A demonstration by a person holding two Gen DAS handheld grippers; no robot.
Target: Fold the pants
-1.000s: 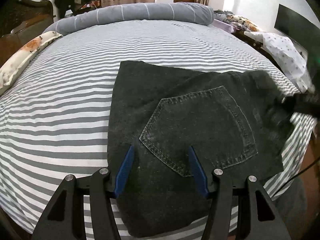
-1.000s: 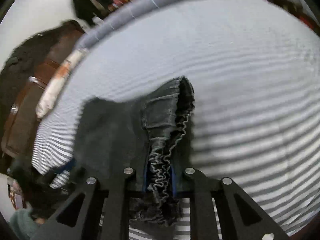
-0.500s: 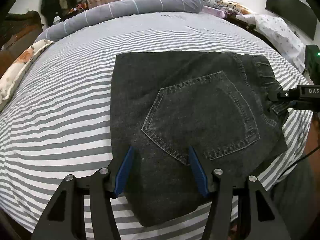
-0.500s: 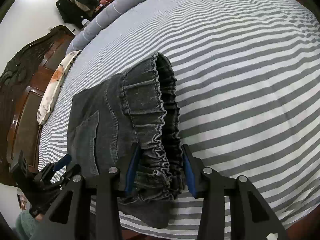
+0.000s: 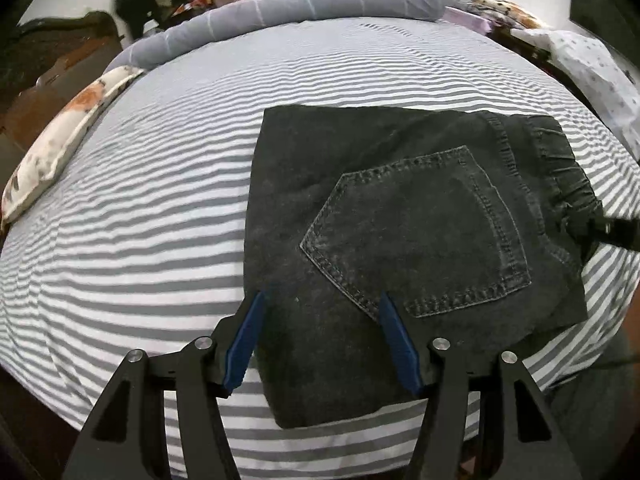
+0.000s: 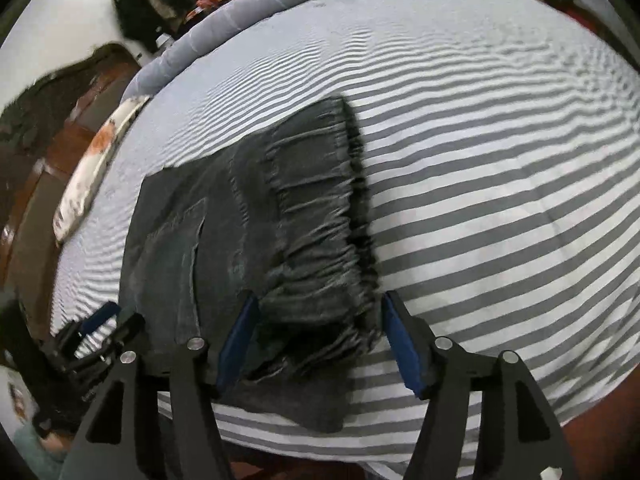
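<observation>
Pants (image 5: 400,240) are lying folded on the striped bed (image 5: 140,220). Left gripper (image 5: 320,340) is being held wide over their near edge. Right gripper (image 6: 316,340) is being held wide around the waistband (image 6: 320,240).

Folded dark denim pants (image 5: 400,232) flat on grey-and-white striped bed (image 5: 140,216), ahead of left hand-held gripper (image 5: 320,340), fingers wide apart over near edge. Right hand-held gripper (image 6: 316,340) spread either side of elastic waistband (image 6: 320,220). Long grey bolster (image 5: 280,12) beyond pants, at far bed edge. Floral cushion (image 5: 60,136) far left of left hand-held gripper.
</observation>
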